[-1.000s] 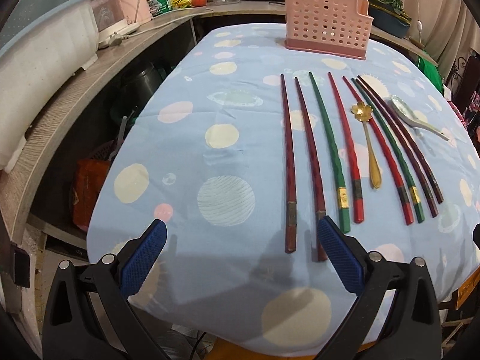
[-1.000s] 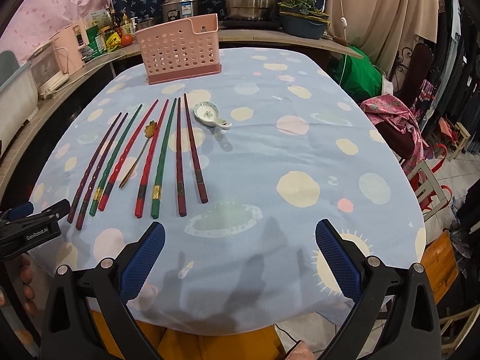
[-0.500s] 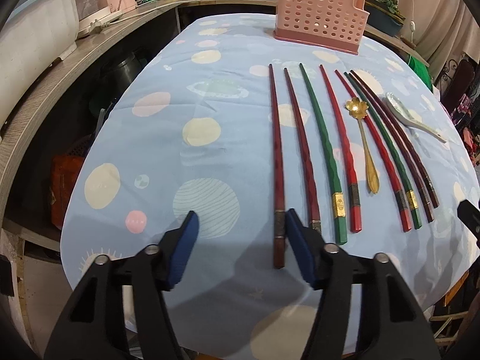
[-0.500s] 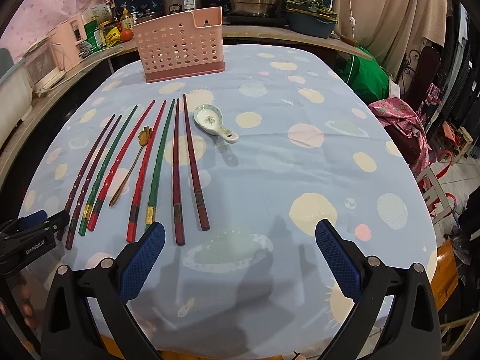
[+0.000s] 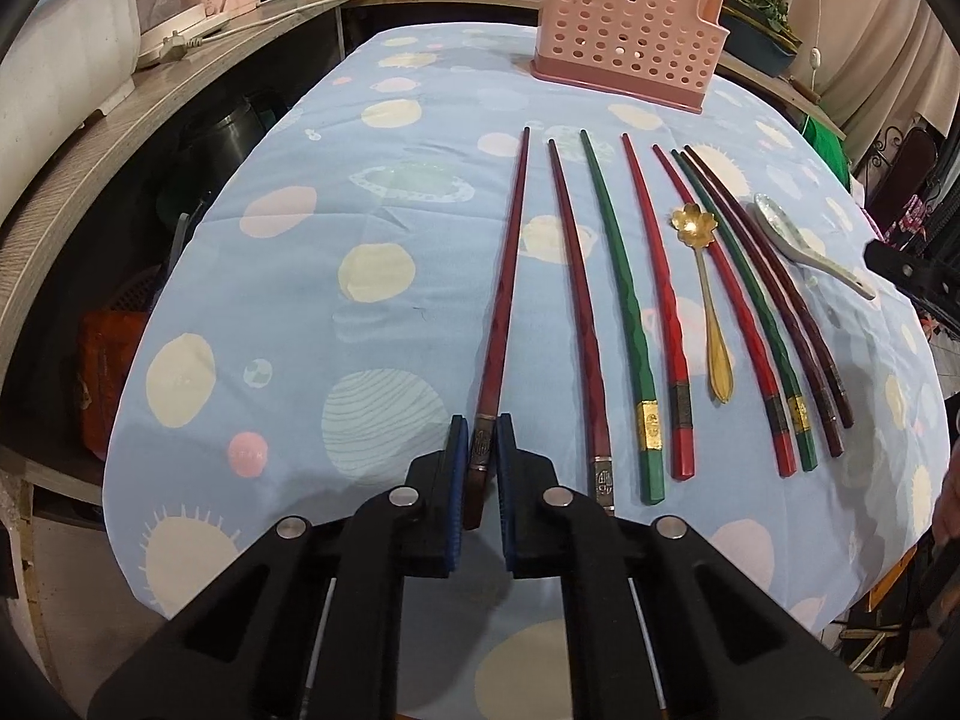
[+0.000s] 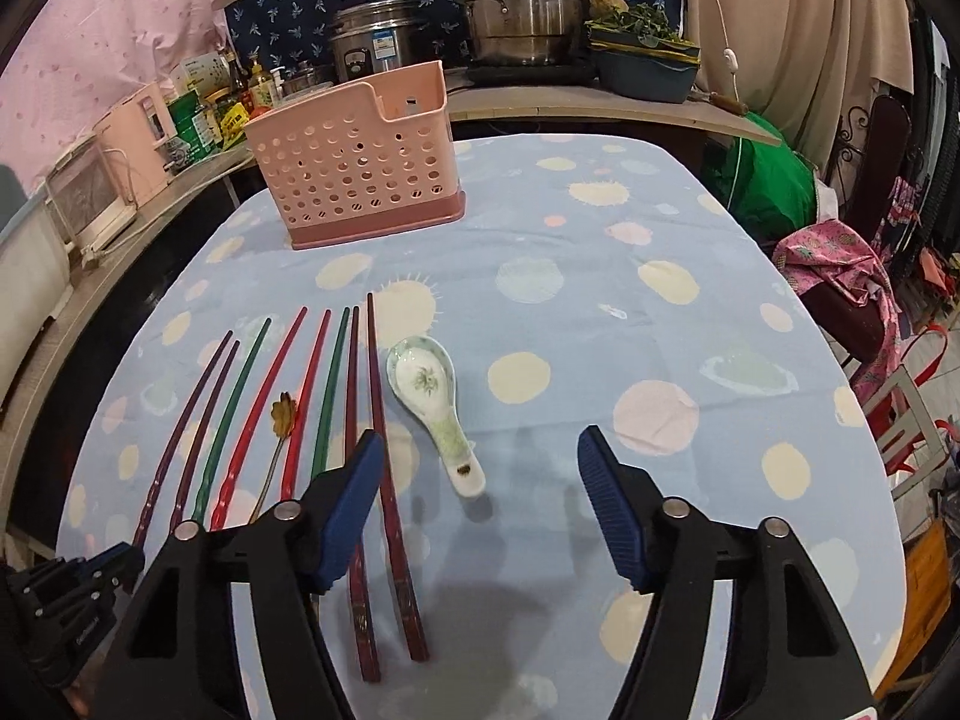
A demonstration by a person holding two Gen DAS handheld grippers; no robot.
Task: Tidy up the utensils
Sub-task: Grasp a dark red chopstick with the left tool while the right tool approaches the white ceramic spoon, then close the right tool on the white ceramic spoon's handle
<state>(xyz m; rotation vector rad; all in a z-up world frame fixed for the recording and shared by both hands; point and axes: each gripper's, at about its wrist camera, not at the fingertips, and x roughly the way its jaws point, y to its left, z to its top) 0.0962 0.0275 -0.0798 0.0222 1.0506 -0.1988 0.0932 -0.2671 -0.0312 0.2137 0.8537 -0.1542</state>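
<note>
Several chopsticks in dark red, green and red lie side by side on the blue spotted tablecloth (image 5: 372,192). My left gripper (image 5: 480,441) has its jaws closing on the thick end of the leftmost dark red chopstick (image 5: 510,252), and the pads press it on both sides. A gold flower spoon (image 5: 699,228) lies among the chopsticks. At the right of the row lies a white ceramic spoon (image 6: 426,384). My right gripper (image 6: 480,480) hovers over its handle, jaws closing, pads clear of it. The pink perforated basket (image 6: 354,180) stands at the table's far end.
A wooden counter (image 5: 72,192) with appliances curves along the left. Steel pots (image 6: 516,6) stand behind the basket. A chair draped in pink cloth (image 6: 840,276) is off the table's right side. The near table edge lies just under both grippers.
My left gripper's jaws went from wide open to closed on the leftmost chopstick's thick end. My right gripper moved forward over the table towards the ceramic spoon and its jaws narrowed.
</note>
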